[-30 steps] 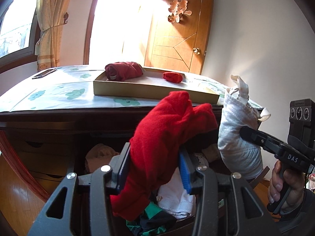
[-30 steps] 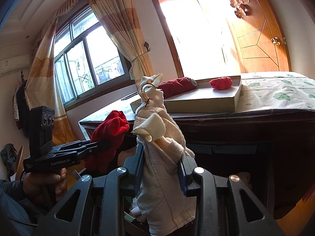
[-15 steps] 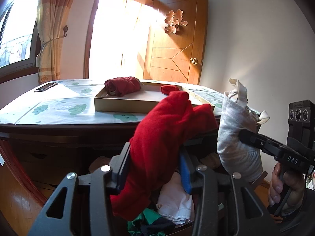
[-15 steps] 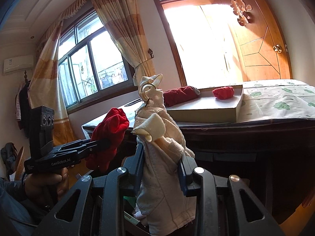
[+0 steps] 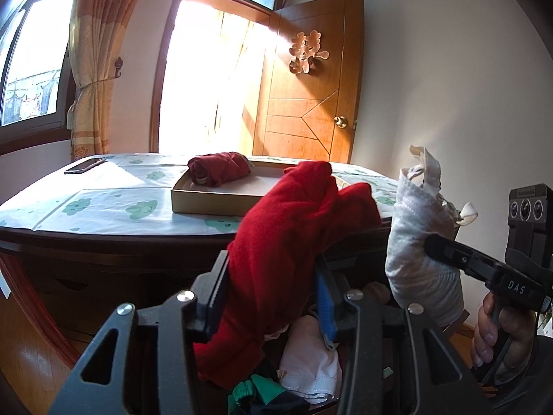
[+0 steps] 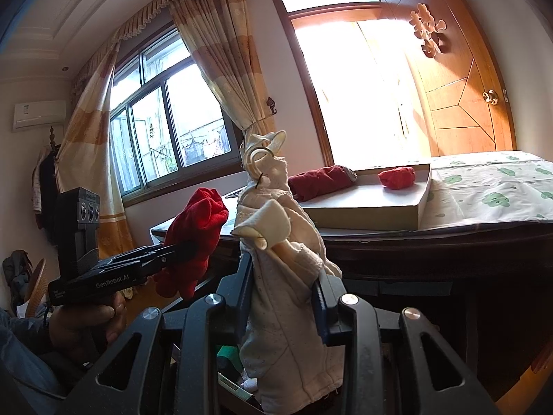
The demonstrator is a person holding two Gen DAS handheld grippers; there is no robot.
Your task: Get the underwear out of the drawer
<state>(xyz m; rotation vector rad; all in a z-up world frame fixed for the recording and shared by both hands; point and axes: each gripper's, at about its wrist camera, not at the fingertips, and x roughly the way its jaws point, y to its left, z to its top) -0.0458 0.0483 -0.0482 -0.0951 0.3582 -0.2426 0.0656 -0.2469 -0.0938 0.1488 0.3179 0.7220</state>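
Observation:
My left gripper (image 5: pixel 271 290) is shut on a bunched red garment (image 5: pixel 293 238), held up in front of the dresser; the same red garment (image 6: pixel 195 238) shows at the left of the right wrist view. My right gripper (image 6: pixel 283 294) is shut on a cream-white undergarment (image 6: pixel 287 276), held upright; that white garment (image 5: pixel 418 242) hangs at the right of the left wrist view. Below the left gripper the open drawer (image 5: pixel 359 401) holds white underwear (image 5: pixel 309 366) and a green and dark piece (image 5: pixel 259 390).
A dark wooden dresser (image 5: pixel 114 249) has a cloth with green prints on top. On it lies a shallow cardboard tray (image 5: pixel 214 200) holding a rolled dark-red garment (image 5: pixel 217 169) and a small red roll (image 6: pixel 397 176). A phone (image 5: pixel 84 165) lies far left. A wooden door (image 5: pixel 311 103) stands behind.
Both views have tilted upward, so the dresser top and tray sit lower in the picture. Both garments stay gripped, and more of the drawer's contents has dropped out of view.

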